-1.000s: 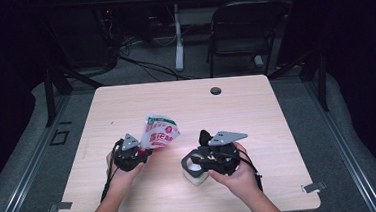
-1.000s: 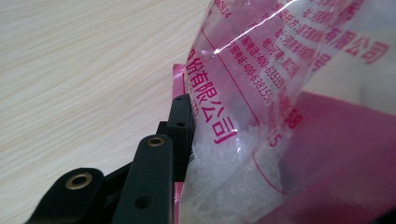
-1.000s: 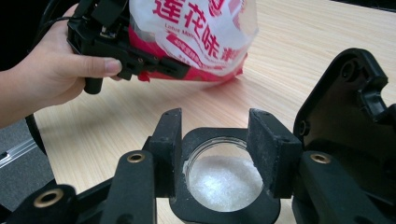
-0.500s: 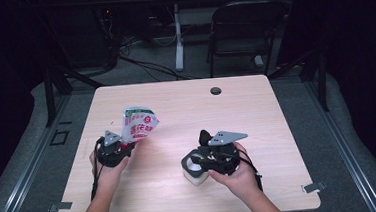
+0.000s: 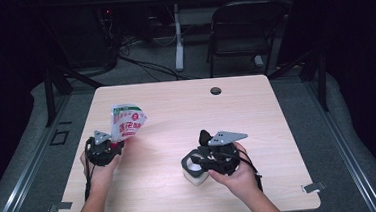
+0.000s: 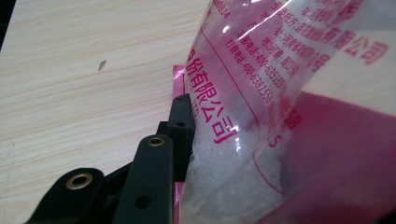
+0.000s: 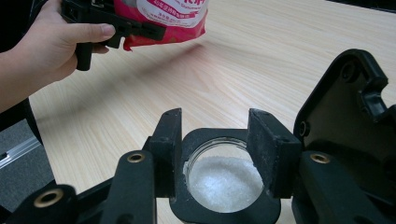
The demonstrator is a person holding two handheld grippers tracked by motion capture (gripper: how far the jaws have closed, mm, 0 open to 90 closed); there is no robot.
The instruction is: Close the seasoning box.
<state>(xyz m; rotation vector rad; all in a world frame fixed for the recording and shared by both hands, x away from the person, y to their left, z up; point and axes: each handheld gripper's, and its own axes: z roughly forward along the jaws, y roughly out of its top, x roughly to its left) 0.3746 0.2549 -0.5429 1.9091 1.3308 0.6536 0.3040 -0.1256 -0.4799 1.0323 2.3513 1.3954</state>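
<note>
Since white grains already lie in the small round clear jar (image 7: 223, 179), I think the pouring is mostly done, and what is left is to put down the crinkly clear plastic bag with red print (image 5: 125, 121). On the left side of the pale wooden table (image 5: 278, 130), my left gripper (image 5: 109, 144) pinches the bag's bottom and holds it up above the wood, well apart from the jar. More to the right, my right gripper (image 7: 223, 154) squeezes the jar, which stands on the table near the front.
</note>
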